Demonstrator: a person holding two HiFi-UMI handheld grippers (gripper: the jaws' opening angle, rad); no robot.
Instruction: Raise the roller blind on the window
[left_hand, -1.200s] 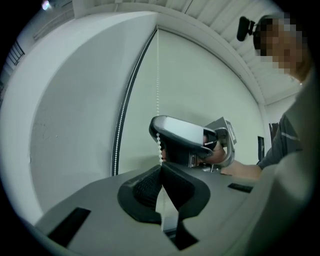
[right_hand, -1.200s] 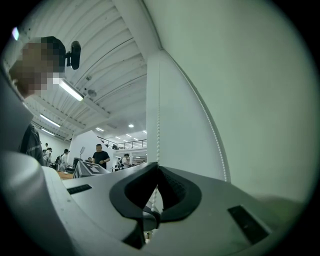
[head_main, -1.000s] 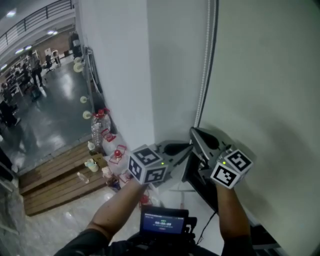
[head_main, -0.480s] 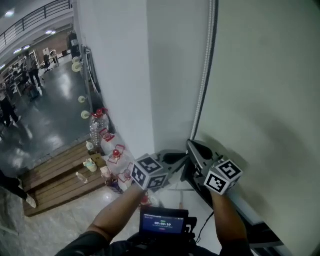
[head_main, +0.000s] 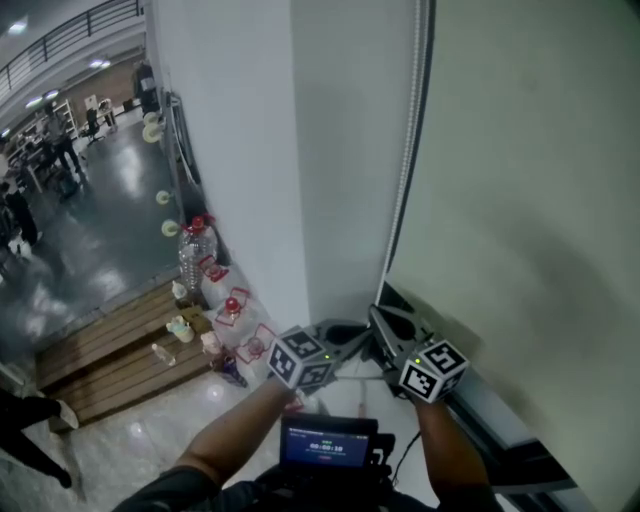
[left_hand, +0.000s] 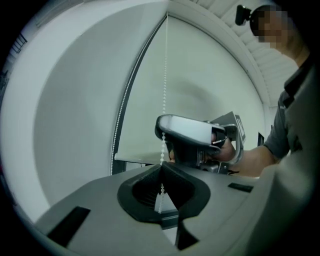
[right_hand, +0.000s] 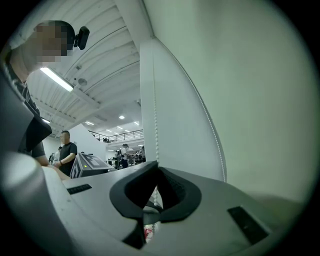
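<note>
Head view, blind: the roller blind (head_main: 520, 200) covers the window on my right, and its lower edge sits low, near the sill (head_main: 500, 425).
Head view, chain: the bead chain (head_main: 405, 170) runs down the blind's left edge, beside the white wall (head_main: 340, 150), to my two tools.
Head view, tools: my left gripper (head_main: 368, 345) and right gripper (head_main: 383, 318) meet low on the chain, tips close together.
Left gripper view, jaws: pressed together, nipping the chain, which rises straight and taut from between them.
Left gripper view, neighbour: the right gripper's tip sits on that same line of beads, just above my pinch.
Left gripper view, blind: its bottom bar (left_hand: 135, 157) shows low down, so most of the raising is left to do.
Right gripper view, jaws: also closed, with beads caught between the pads and the chain taut above.
Right gripper view, other strand: a second strand (right_hand: 214, 135) curves away along the blind, not held.
Handling, chain: light, limp and slick, I judge; it carries load only when pulled tight.
Handling, hold: pinch so a bead seats against the pads, and stay on the one strand.
Handling, risk: a sideways or jerky pull could slip the beads or strain the chain.
</note>
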